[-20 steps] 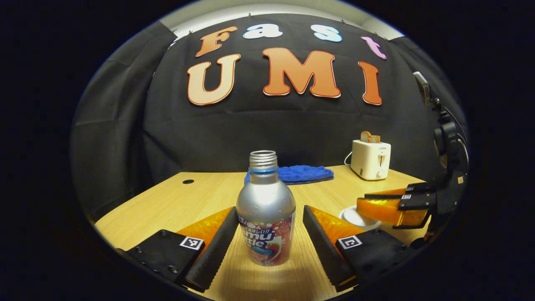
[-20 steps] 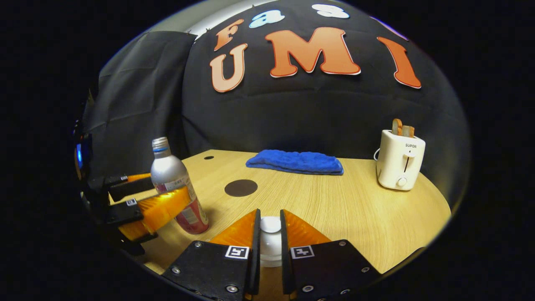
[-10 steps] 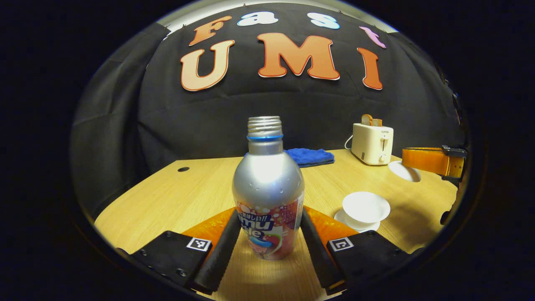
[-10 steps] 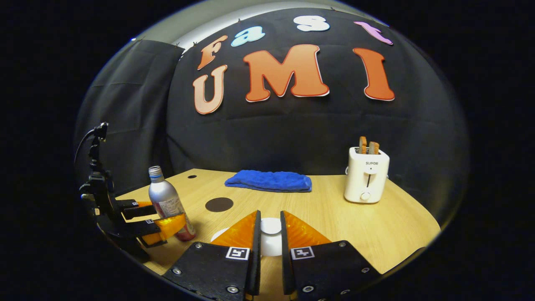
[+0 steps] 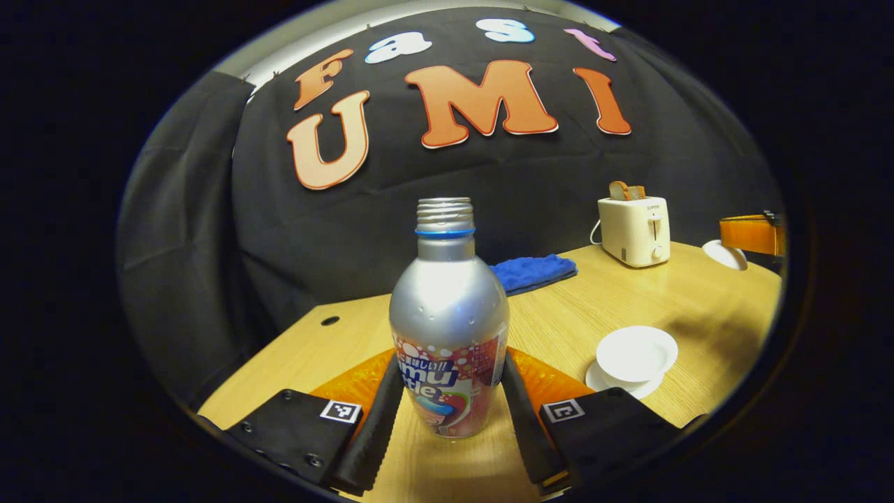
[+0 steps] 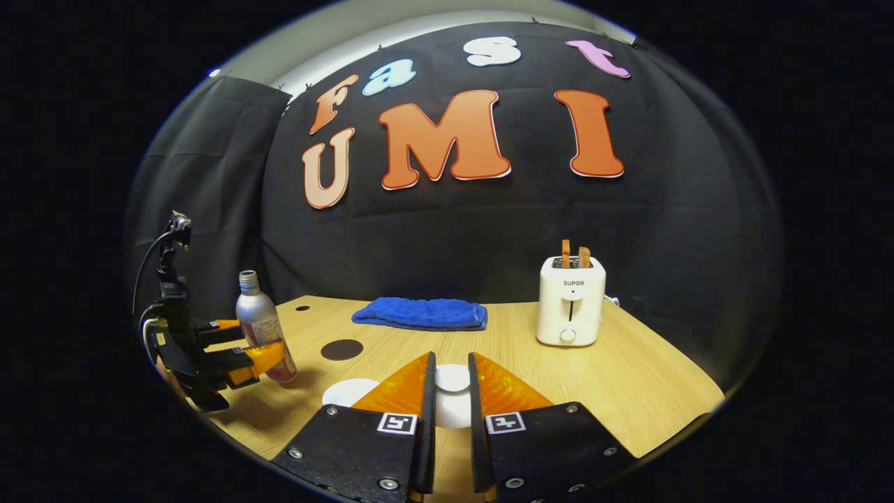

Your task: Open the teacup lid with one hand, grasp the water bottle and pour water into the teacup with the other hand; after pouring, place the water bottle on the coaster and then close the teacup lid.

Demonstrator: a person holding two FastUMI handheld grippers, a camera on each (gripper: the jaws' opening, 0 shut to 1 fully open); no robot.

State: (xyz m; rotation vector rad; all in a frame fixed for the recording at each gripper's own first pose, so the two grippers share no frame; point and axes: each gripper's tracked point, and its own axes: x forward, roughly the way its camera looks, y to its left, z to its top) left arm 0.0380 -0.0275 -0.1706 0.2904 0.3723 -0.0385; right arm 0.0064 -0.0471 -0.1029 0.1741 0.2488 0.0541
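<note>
My left gripper (image 5: 447, 405) clenches the water bottle (image 5: 448, 328), my right gripper (image 6: 452, 405) the lid (image 6: 452, 378); I must tilt the bottle slowly toward the teacup (image 5: 635, 353) at three o'clock.

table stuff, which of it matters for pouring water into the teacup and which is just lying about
Part of the job:
- water bottle, clamped in the left gripper
- teacup lid, pinched in the right gripper
- open teacup on its saucer
- dark round coaster

Just lying about:
- toaster with bread slices
- blue cloth
</note>
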